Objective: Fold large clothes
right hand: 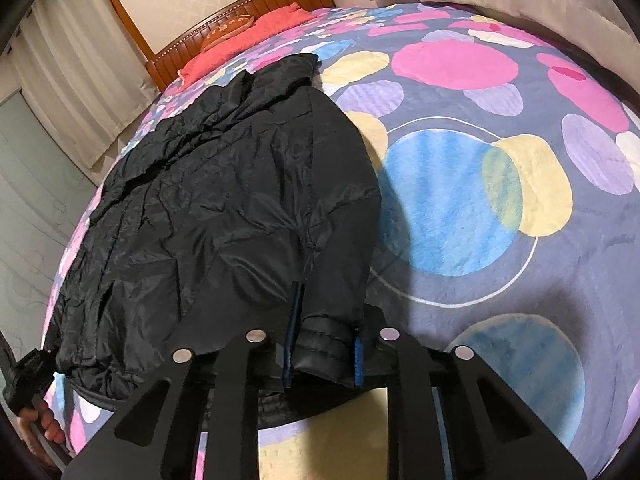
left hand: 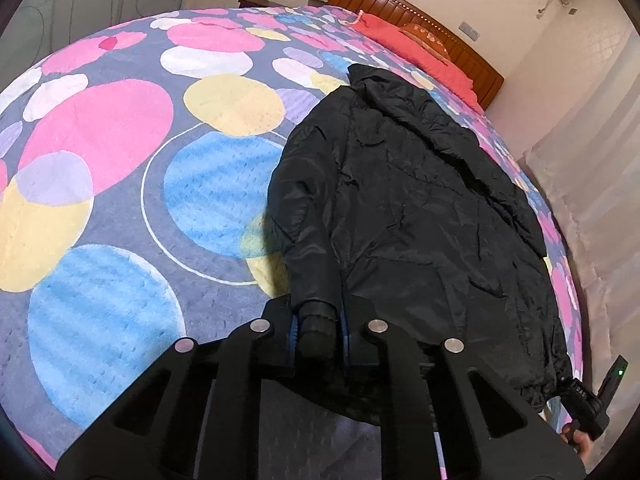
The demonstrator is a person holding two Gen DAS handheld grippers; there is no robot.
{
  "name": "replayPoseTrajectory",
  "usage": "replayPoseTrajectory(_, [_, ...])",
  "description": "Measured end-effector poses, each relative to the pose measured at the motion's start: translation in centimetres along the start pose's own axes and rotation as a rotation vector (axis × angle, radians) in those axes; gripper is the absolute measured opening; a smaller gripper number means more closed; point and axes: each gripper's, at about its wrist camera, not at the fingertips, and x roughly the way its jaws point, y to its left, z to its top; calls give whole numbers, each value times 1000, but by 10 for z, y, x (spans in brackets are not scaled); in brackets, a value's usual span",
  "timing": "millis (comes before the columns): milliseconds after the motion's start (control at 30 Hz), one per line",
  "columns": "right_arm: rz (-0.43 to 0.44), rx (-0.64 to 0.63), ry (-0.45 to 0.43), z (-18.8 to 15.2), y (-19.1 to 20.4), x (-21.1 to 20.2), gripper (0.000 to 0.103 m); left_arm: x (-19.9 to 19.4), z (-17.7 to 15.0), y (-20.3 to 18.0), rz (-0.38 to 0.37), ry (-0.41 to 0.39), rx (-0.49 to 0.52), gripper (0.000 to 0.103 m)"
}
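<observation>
A large black puffy jacket [left hand: 420, 208] lies spread on a bed, collar toward the headboard; it also shows in the right wrist view [right hand: 208, 200]. My left gripper [left hand: 318, 320] is shut on the cuff of one black sleeve [left hand: 308, 240], lifted a little off the blanket. My right gripper [right hand: 322, 344] is shut on the cuff of the other sleeve [right hand: 336, 240], which lies along the jacket's side. The other gripper and hand show at the frame edge in each view, at the right of the left wrist view [left hand: 584, 400] and the left of the right wrist view [right hand: 28, 376].
The bed is covered by a grey blanket with big pink, blue and yellow circles [left hand: 120, 200]. A red pillow [left hand: 420, 46] and wooden headboard [left hand: 400, 8] are at the far end. Curtains [right hand: 80, 60] hang along the walls.
</observation>
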Motion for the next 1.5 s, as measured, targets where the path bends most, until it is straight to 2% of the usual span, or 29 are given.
replayPoseTrajectory(533, [129,42,3,-2,-5,-28,15,-42,-2,3,-103,-12,-48,12])
replayPoseTrajectory(633, [181,61,-4,3,-6,-36,14,-55,1,2,-132,-26,-56,11])
replayPoseTrajectory(833, [351,122,-27,23,4,-50,13,-77,21,-11,-205,-74,-48,11])
replayPoseTrajectory(1067, [521,148,-64,70,27,-53,13,-81,77,-40,-308,-118,-43,10])
replayPoseTrajectory(1167, [580,173,-101,105,36,-50,13,-76,106,-57,-323,-142,-20,10])
replayPoseTrajectory(1333, [603,204,-170,165,42,-35,13,-53,165,-80,-305,-171,2,10])
replayPoseTrajectory(1500, [563,235,-197,230,55,3,13,-8,227,-98,-260,-172,4,10])
